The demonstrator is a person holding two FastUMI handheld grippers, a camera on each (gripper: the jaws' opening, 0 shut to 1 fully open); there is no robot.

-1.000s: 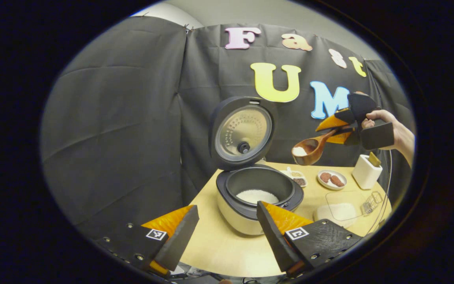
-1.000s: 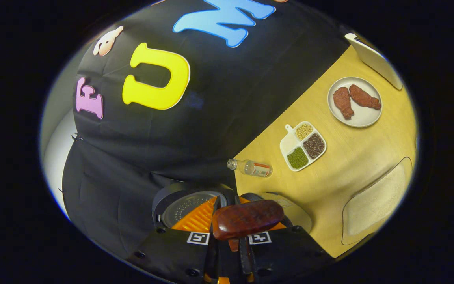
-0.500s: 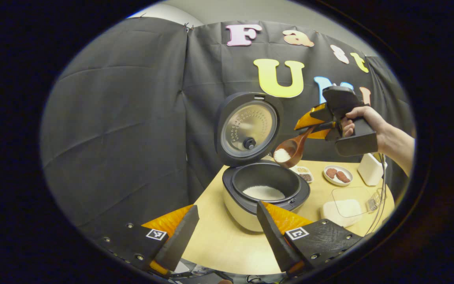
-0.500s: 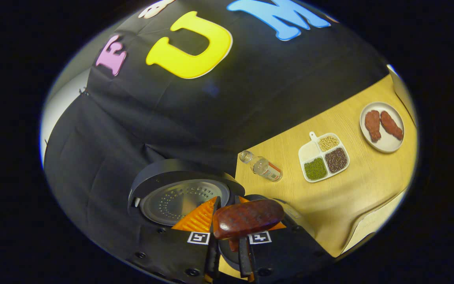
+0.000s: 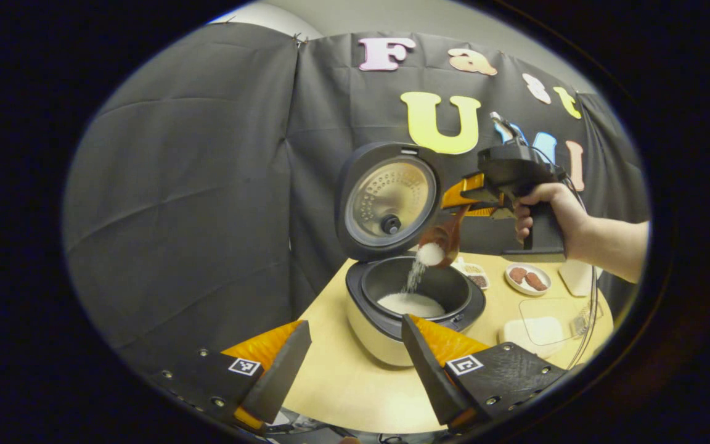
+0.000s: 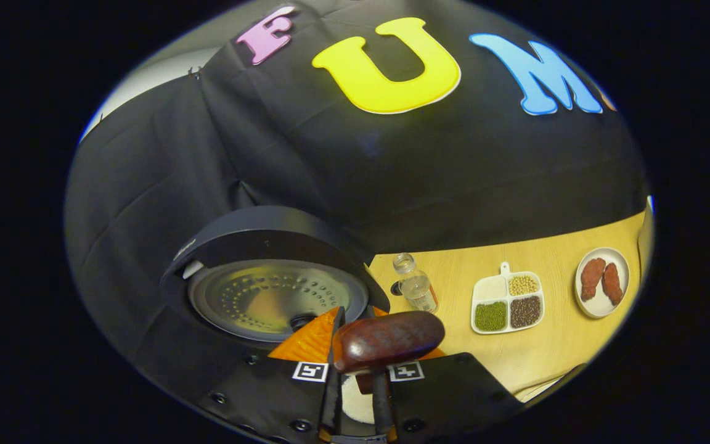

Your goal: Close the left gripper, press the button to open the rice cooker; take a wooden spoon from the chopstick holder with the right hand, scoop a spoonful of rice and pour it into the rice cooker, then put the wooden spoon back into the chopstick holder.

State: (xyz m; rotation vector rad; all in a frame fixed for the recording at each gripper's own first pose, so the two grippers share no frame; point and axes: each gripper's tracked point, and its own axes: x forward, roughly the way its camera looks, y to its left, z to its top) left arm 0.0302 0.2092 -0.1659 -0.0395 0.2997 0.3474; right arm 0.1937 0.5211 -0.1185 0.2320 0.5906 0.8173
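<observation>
Tipped since before, wooden spoon spills rice into rice cooker

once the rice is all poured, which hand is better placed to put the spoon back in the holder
Right. The right gripper is already shut on the wooden spoon, tipping rice into the open rice cooker. The left gripper hangs open and empty in front of the cooker.

Black plates with screws and square markers; black pistol-grip handle; bare forearm, thin cable.
</observation>
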